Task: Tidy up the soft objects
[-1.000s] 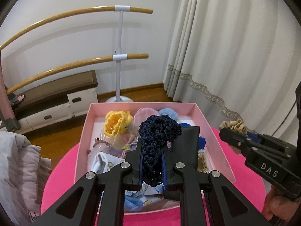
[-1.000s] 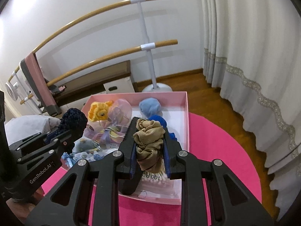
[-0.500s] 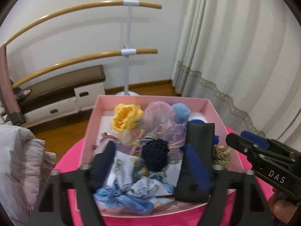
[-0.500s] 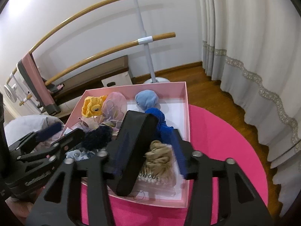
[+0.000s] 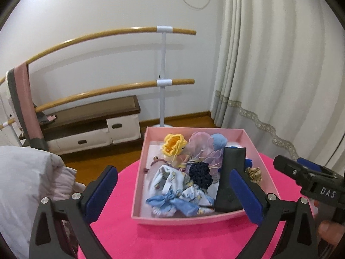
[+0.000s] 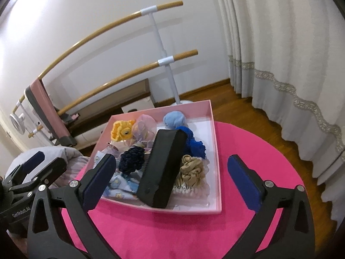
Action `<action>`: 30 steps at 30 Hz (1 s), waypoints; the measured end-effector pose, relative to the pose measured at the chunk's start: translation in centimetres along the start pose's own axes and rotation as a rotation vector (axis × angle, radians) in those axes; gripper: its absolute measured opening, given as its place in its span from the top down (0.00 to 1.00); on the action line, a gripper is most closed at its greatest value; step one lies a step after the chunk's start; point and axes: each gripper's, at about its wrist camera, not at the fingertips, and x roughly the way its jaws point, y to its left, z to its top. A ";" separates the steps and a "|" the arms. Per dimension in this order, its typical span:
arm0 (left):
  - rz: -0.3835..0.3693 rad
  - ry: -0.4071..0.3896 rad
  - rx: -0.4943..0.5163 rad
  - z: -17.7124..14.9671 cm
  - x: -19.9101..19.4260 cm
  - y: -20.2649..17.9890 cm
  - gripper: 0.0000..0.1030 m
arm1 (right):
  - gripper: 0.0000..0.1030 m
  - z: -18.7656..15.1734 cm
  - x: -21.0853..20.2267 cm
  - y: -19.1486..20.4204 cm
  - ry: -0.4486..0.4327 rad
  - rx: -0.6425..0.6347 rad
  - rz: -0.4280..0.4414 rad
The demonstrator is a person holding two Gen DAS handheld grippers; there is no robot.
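A pink box (image 5: 198, 217) (image 6: 216, 151) stands on a round pink table (image 5: 172, 239) (image 6: 248, 149). In it lie a navy crochet scrunchie (image 5: 200, 174) (image 6: 131, 158), a tan scrunchie (image 5: 254, 173) (image 6: 192, 168), a yellow crochet flower (image 5: 173, 144) (image 6: 120, 129), blue pieces and patterned cloth (image 5: 172, 183). A black case (image 5: 231, 179) (image 6: 160, 168) leans across the box. My left gripper (image 5: 176, 196) is open and empty in front of the box. My right gripper (image 6: 171, 183) is open and empty, also in front of it.
A pale pillow (image 5: 25, 185) lies left of the table. A ballet barre stand (image 5: 162, 75) and a low drawer bench (image 5: 90, 127) are against the wall. A curtain (image 5: 280, 75) hangs at the right. Wooden floor lies beyond the table's edge.
Both grippers opened and let go: the navy scrunchie and the tan scrunchie now lie in the box. Both grippers then drew back and up from the box.
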 end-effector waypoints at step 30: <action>0.035 -0.181 -0.005 -18.0 -29.6 4.1 0.00 | 0.00 -14.6 -24.8 8.8 -0.295 -0.097 -0.117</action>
